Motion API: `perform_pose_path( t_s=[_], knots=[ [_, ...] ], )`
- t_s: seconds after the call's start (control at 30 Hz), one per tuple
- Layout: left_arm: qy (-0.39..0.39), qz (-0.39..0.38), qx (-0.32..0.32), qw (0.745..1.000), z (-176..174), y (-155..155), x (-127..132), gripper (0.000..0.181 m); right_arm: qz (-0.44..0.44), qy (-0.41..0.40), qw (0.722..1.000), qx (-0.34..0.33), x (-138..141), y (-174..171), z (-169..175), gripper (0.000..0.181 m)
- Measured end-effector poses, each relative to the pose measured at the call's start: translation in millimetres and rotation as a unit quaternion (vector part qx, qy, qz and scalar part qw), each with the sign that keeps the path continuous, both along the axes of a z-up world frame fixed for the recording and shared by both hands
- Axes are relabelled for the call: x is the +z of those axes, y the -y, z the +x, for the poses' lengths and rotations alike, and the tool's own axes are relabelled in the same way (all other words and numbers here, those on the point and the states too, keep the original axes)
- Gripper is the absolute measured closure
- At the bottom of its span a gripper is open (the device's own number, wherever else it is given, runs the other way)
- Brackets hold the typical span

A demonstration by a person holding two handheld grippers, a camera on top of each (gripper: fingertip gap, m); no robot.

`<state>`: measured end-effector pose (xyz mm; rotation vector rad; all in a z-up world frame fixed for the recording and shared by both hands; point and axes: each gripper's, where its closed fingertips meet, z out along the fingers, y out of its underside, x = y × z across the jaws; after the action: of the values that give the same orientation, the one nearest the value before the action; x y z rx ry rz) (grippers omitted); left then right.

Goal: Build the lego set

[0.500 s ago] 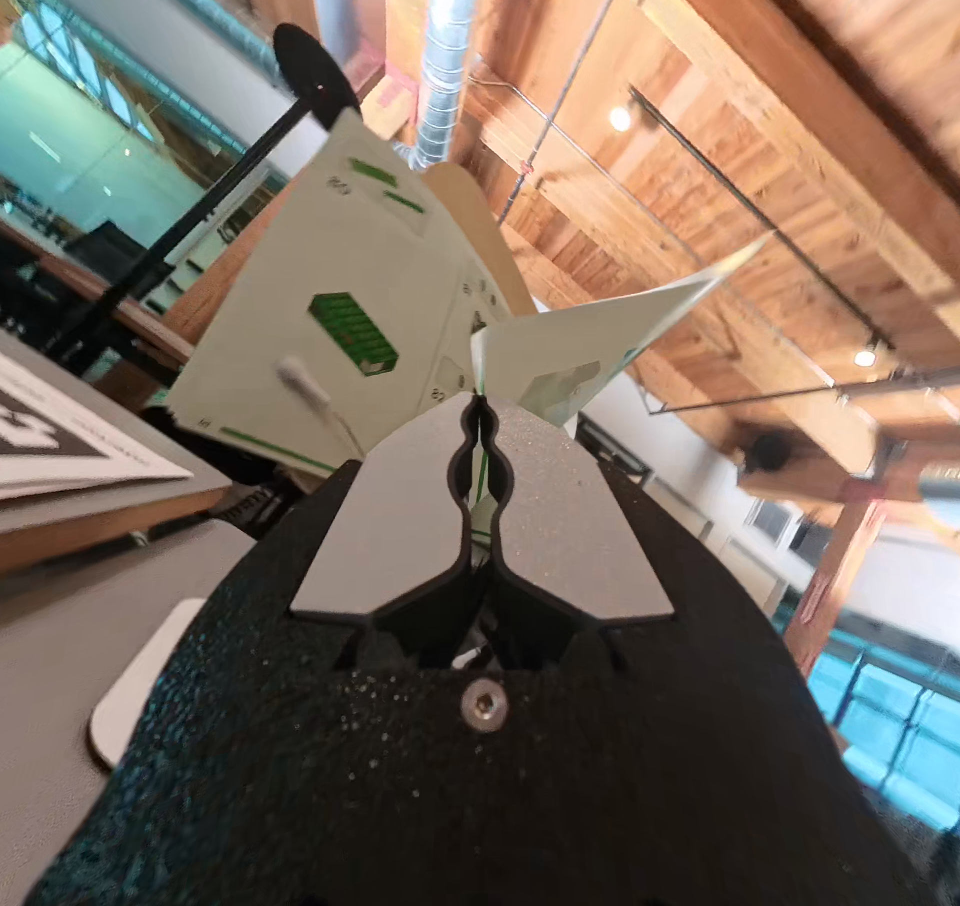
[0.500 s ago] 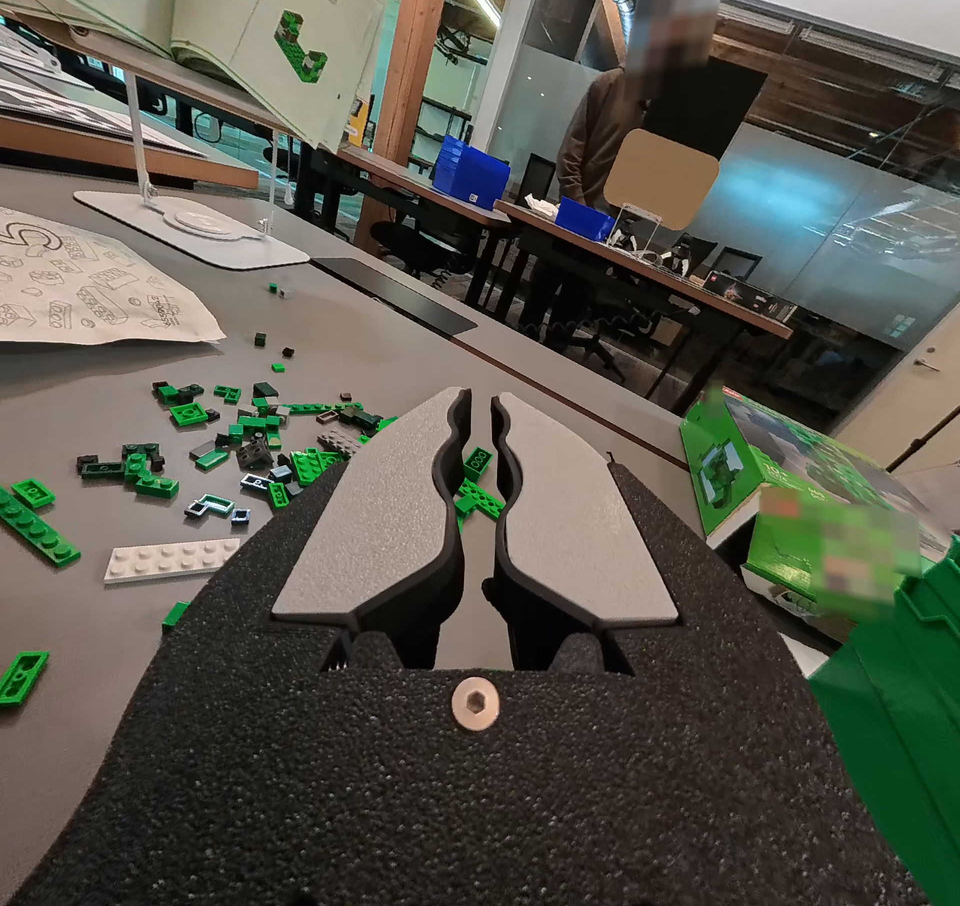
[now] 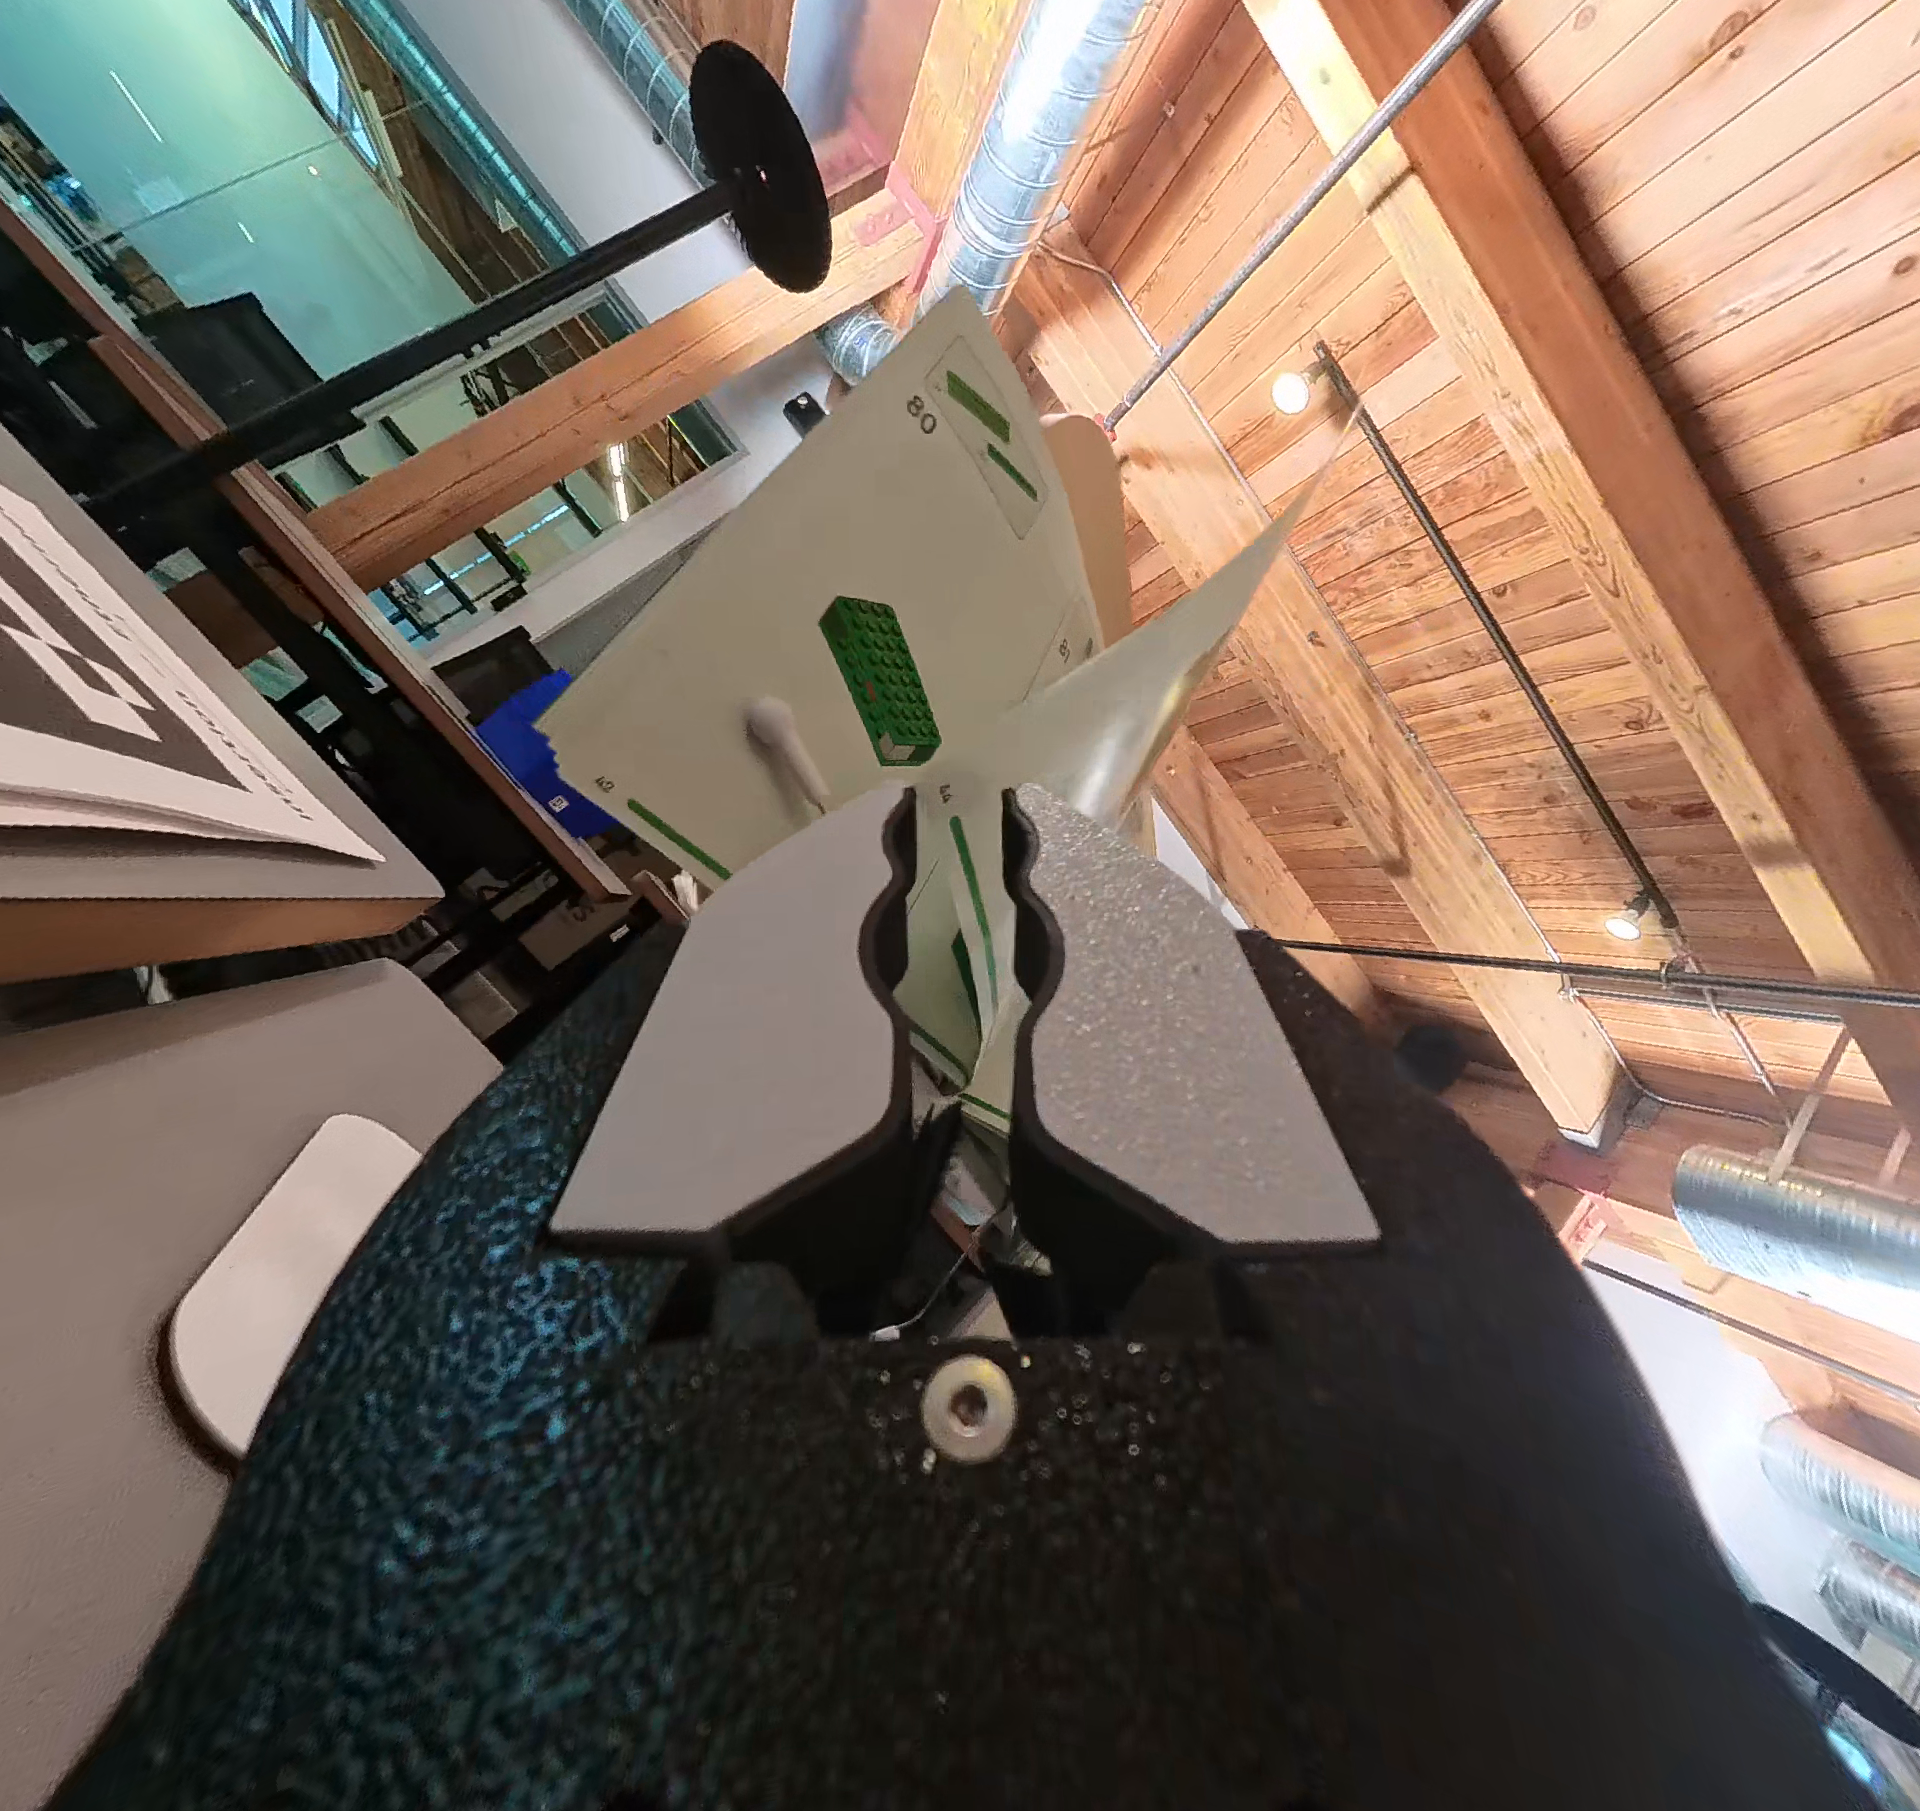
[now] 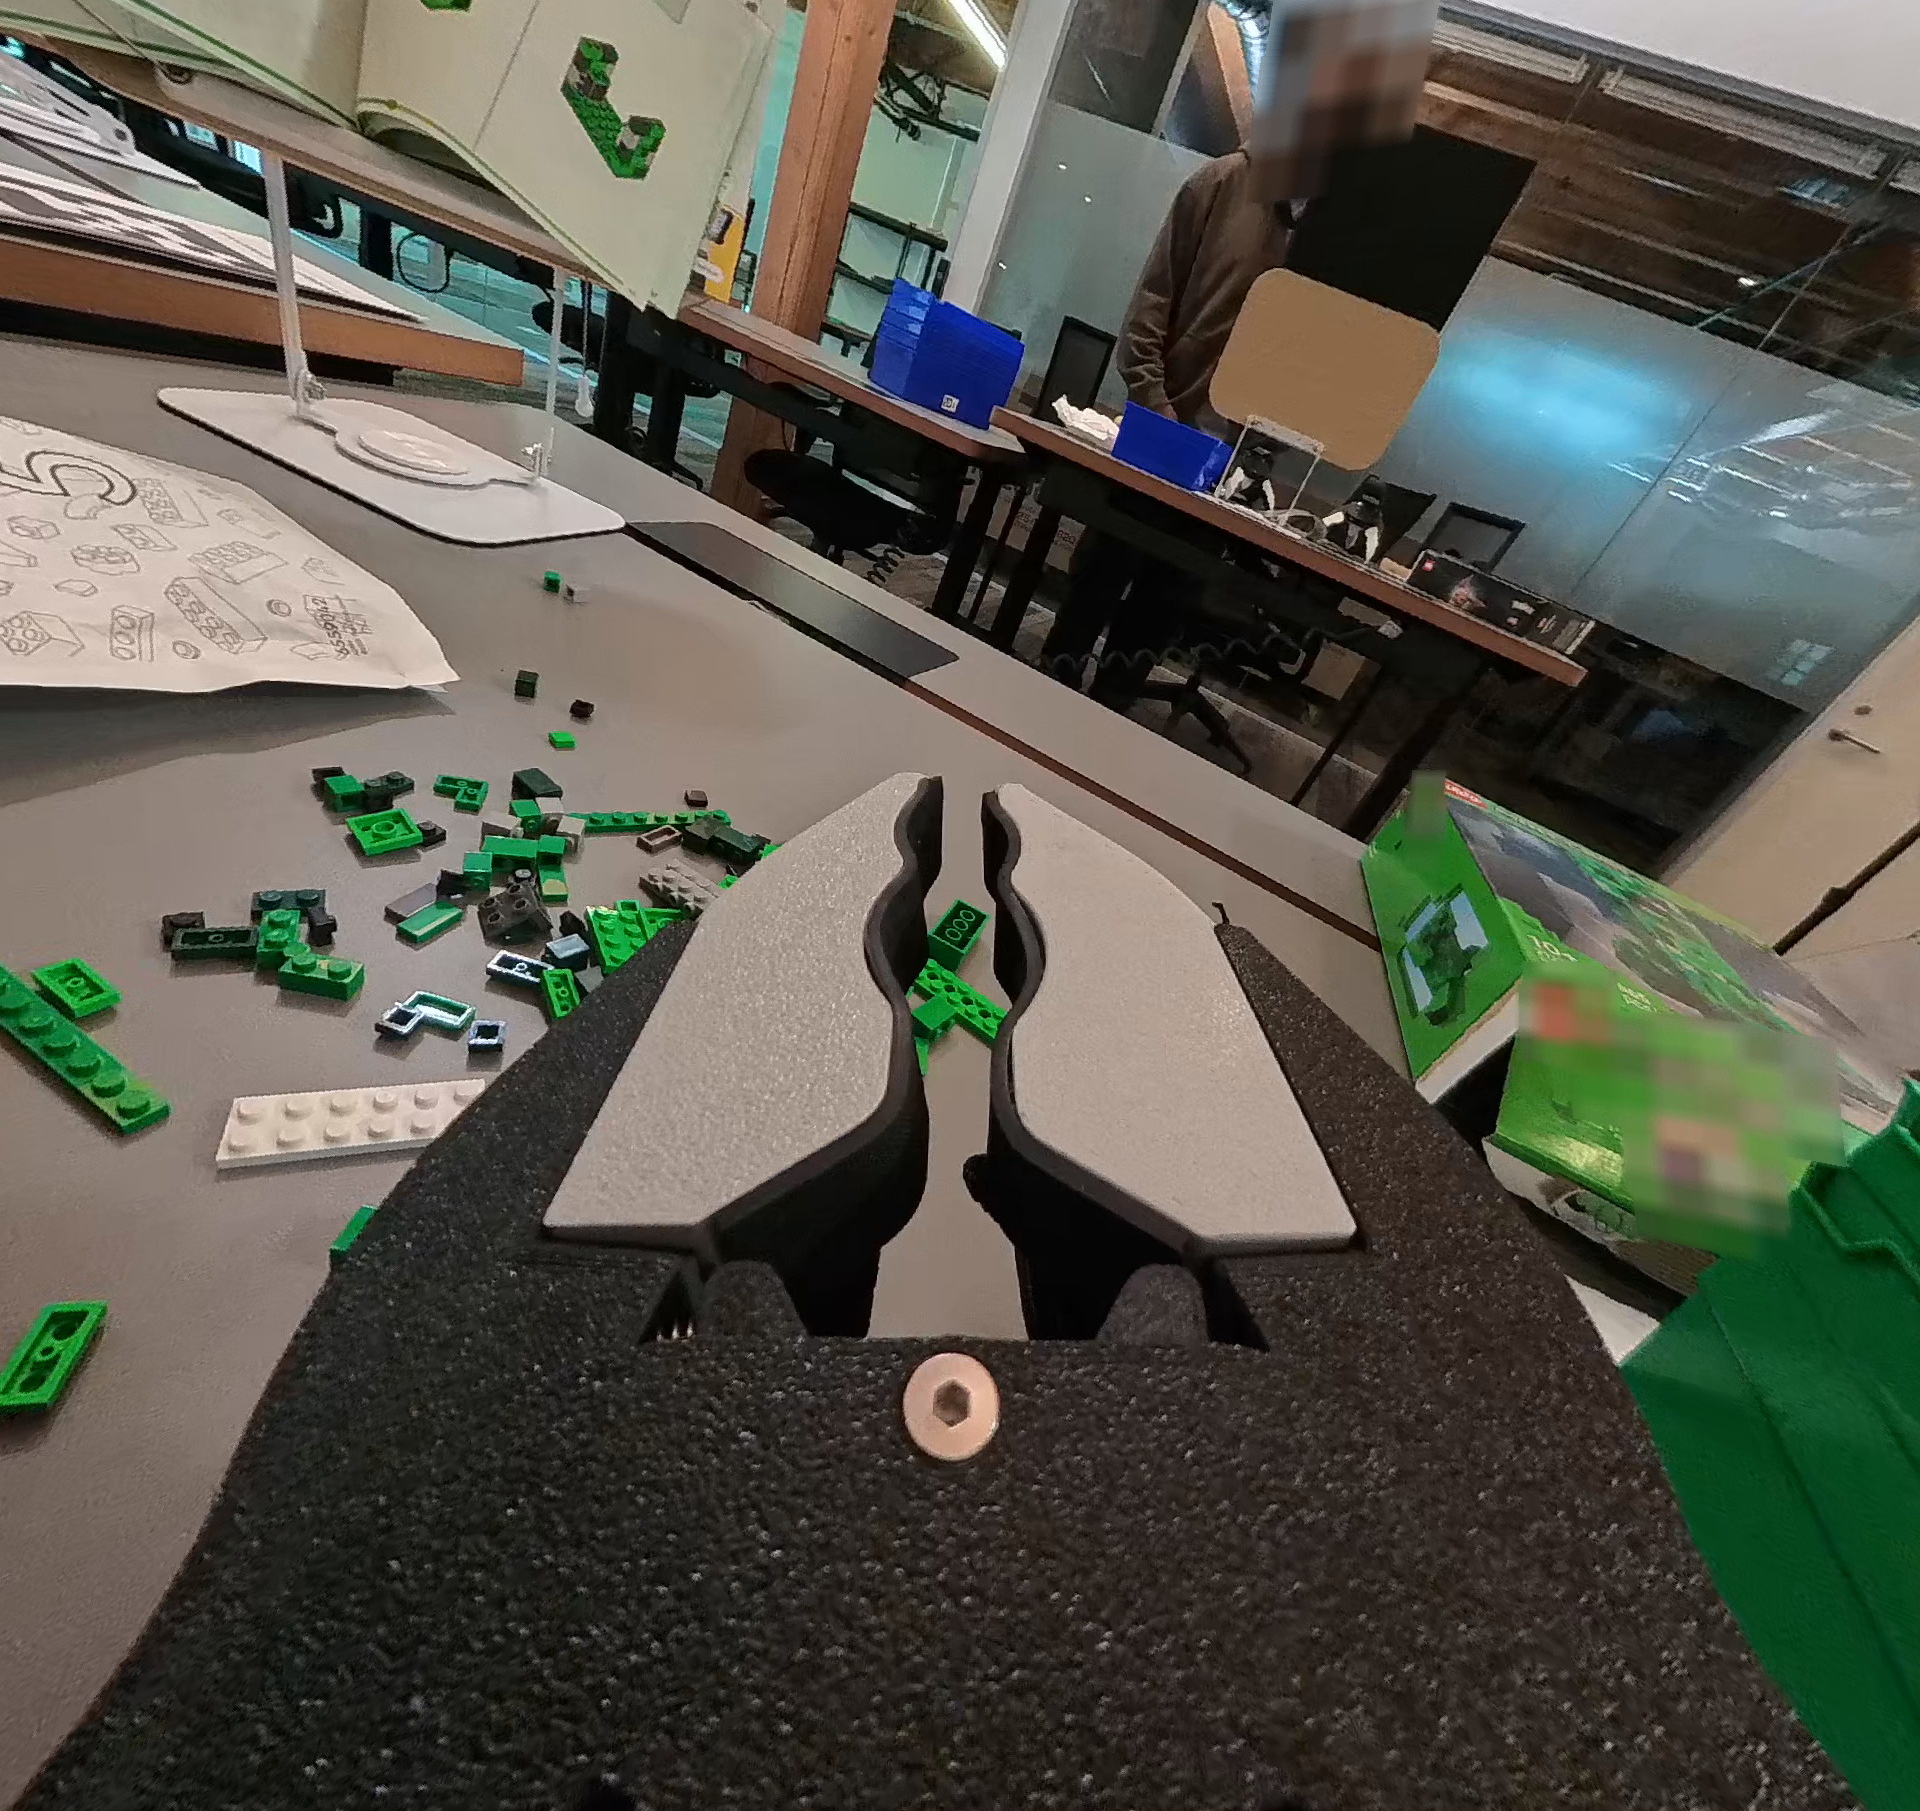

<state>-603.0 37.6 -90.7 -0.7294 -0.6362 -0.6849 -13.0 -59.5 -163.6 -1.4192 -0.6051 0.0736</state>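
Two claws: the left claw (image 3: 958,816) points up at the cream paper instruction booklet (image 3: 831,618) on its white stand; the right claw (image 4: 962,805) hovers low over the grey surface (image 4: 727,681).
Left claw state: fingers spread a little, with a loose booklet page (image 3: 1143,701) standing in the gap; whether a pad touches the page I cannot tell.
Right claw state: narrowly parted, pinching nothing.
Task's thing: loose green, grey and black lego pieces (image 4: 499,888) are scattered on the surface, left of and just beyond the right claw's tips.
Long pieces: a white studded plate (image 4: 343,1122) and a long green plate (image 4: 78,1055) lie near left.
Nearer claw: the right one, by my judgement; the left is busy at the page.
Far right: the green lego set box (image 4: 1538,972).
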Motion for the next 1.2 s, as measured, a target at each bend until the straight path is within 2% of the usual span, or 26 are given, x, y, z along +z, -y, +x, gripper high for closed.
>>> perform_pose_path(
  t_s=[0.4,0.53,0.63,0.7,0.8,0.9,0.97,1.0,1.03,1.1,1.13,1.2],
  knots=[
    [0.064,-0.022,-0.021,0.997,-37,-13,-29,0.155,0.007,0.0,1.0,-0.002,3,1,1,0.174],
    [0.056,-0.022,-0.007,0.998,-42,-5,-24,0.153,0.011,0.002,1.0,-0.004,3,1,1,0.174],
    [0.013,-0.027,-0.008,1.0,-30,5,-9,0.152,0.018,0.006,1.0,-0.006,5,2,1,0.174],
    [-0.05,-0.03,-0.06,0.997,-3,7,4,0.16,0.022,0.01,1.0,-0.008,5,2,1,0.174],
    [-0.166,-0.071,-0.123,0.976,42,11,15,0.161,0.019,0.012,1.0,-0.013,3,0,1,0.174],
    [-0.334,-0.121,-0.117,0.927,82,25,20,0.157,0.018,0.012,1.0,-0.017,2,-1,3,0.174],
    [-0.456,-0.132,-0.114,0.873,112,39,19,0.147,0.019,0.013,1.0,-0.022,2,-2,4,0.174],
    [-0.514,-0.125,-0.132,0.838,131,49,16,0.142,0.02,0.013,0.999,-0.025,2,-2,5,0.174],
    [-0.56,-0.123,-0.183,0.799,154,61,7,0.143,0.022,0.014,0.999,-0.028,2,-3,6,0.175],
    [-0.602,-0.142,-0.301,0.726,191,85,-18,0.13,0.026,0.016,0.999,-0.036,2,-4,9,0.175],
    [-0.631,-0.16,-0.329,0.684,203,95,-34,0.125,0.026,0.017,0.999,-0.04,1,-5,10,0.175],
    [-0.708,-0.198,-0.331,0.592,218,109,-68,0.118,0.026,0.022,0.998,-0.049,-2,-7,12,0.175]
  ],
)
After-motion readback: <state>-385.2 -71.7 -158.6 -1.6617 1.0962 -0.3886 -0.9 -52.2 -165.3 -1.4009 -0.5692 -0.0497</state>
